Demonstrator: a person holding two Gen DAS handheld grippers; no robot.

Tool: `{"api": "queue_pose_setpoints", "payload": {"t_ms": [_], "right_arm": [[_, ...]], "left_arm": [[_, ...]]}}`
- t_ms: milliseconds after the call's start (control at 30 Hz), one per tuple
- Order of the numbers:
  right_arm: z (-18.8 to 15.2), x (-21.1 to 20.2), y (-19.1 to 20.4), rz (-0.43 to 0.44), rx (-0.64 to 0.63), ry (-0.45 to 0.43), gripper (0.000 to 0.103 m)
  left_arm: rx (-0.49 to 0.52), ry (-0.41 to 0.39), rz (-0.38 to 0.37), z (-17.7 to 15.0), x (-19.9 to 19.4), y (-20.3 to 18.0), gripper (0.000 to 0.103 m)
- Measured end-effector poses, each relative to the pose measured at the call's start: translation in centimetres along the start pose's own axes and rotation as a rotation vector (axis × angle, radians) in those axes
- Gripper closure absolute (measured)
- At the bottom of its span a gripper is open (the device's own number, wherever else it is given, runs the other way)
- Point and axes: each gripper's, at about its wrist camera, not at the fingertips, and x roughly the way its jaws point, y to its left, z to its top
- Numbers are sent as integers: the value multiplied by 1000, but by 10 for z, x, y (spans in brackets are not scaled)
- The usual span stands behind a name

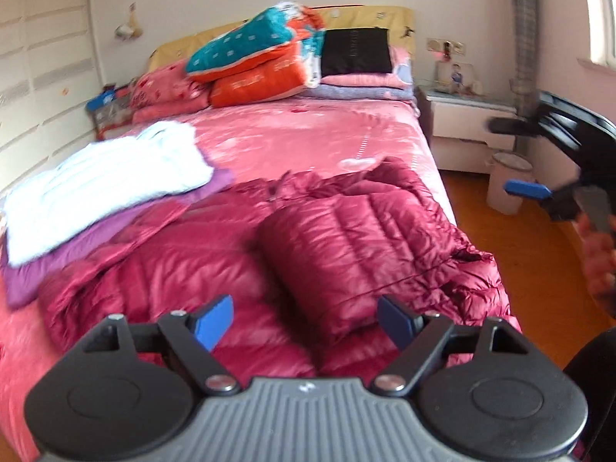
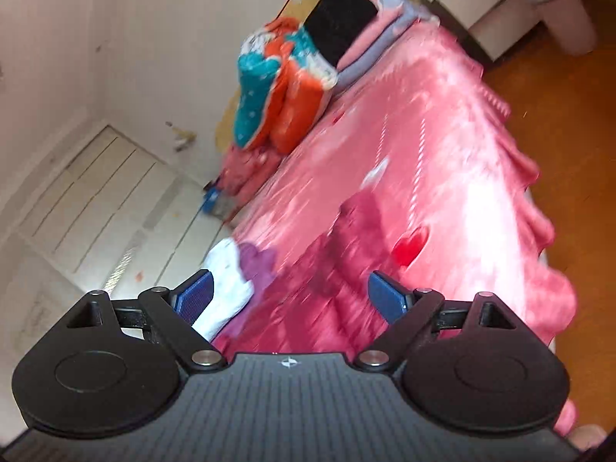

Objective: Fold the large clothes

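Observation:
A dark red quilted down jacket [image 1: 346, 238] lies on the pink bed [image 1: 292, 134], partly folded, with one puffy panel laid over the rest. My left gripper [image 1: 306, 321] is open and empty, above the jacket's near edge. My right gripper [image 1: 518, 161] shows at the right of the left wrist view, open, over the floor beside the bed. In the right wrist view, which is tilted and blurred, the right gripper [image 2: 290, 298] is open and empty above the jacket [image 2: 327, 269].
A white garment [image 1: 100, 188] lies on a purple one [image 1: 57, 265] at the bed's left. Folded blankets [image 1: 265, 57] and a black cushion [image 1: 356, 52] sit at the headboard. A nightstand [image 1: 462, 127] and a white bin [image 1: 508, 183] stand right, on orange floor.

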Motion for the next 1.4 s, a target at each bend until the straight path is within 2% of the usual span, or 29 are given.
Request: {"api": "queue_pose_setpoints", "payload": {"t_ms": [100,167,300,400,600,833,900,1033,1133,1267,1333,1400], "right_arm": [[-3,25,-10,-69,-39,-26,0],[-9,38,-16,-103,-54,-12,0],[-11,55,-25,-98,-23,26,0],[-11,67,-28,-105,-37,36,0],[-12,56,-16,-81,-100,60,0],[-13,54,-7,-57,-157,73,0],[-13,53,-7,-57,-159,76,0],[-10,49,-11,-58,-159,69,0],[-9,46,-10,-62,-170,67,0],[-11,44,-8,-68,-208,72,0],[-12,42,-6,-71,-230,71,0],[-14,42,-5,-74,-247,76,0]], "left_arm": [[100,-25,2,1,14,-24,22],[189,-38,15,0,24,-40,22],[357,-45,53,-6,49,-66,27],[443,-24,99,-14,68,-80,31],[498,-12,151,-21,90,-94,34],[511,-7,168,-21,103,-97,33],[483,-4,165,-19,106,-95,36],[364,-1,137,-5,106,-83,52],[175,21,83,11,104,-60,60],[-130,44,1,26,98,-19,61],[-215,37,-19,30,94,-5,61],[-246,31,-14,30,91,3,61]]}}
